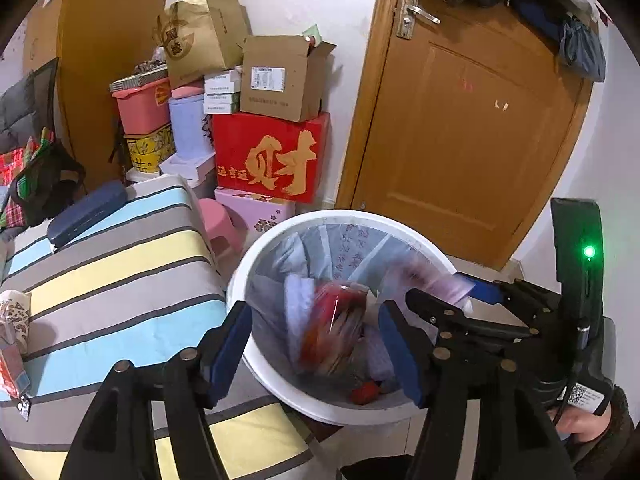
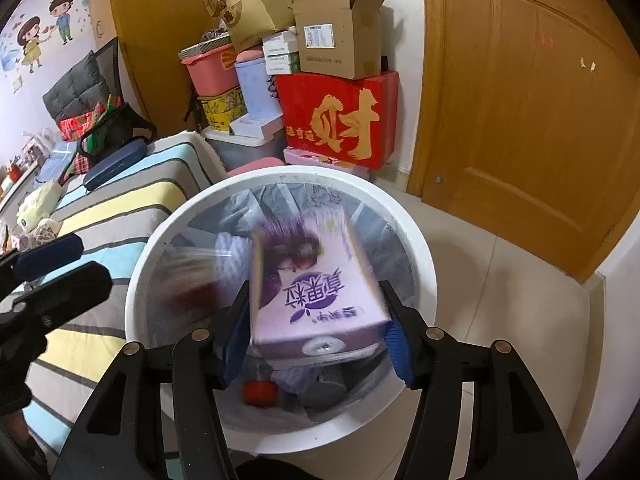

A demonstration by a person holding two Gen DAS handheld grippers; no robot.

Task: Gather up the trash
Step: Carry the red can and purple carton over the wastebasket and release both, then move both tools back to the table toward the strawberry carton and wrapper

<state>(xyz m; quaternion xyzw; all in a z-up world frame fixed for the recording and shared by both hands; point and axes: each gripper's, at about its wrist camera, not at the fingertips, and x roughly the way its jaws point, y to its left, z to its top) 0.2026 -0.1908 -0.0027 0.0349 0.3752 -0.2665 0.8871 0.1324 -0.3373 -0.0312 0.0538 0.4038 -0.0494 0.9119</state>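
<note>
Red box (image 1: 270, 158): big gold character 财, with a smaller gold line to its left, too small to read. Purple carton (image 2: 320, 292) over the white bin (image 2: 424, 248): printed 真果粒, seen upside down in the right wrist view; the small white line under it is unreadable. Brown cardboard box (image 1: 280, 80): white shipping label, print too small. Gold paper bag (image 1: 200, 32): round emblem, characters unclear. QR sticker on the right gripper's cable (image 1: 582, 394)

white bin (image 2: 420, 248) mouth open from above, partly filled by purple carton (image 2: 316, 280) and blurred red wrapper (image 1: 336, 328). striped bed (image 1: 120, 260) hard against bin's left side. stacked boxes (image 1: 272, 152) behind. bare floor (image 2: 500, 280) free on right, up to wooden door (image 2: 540, 100).
</note>
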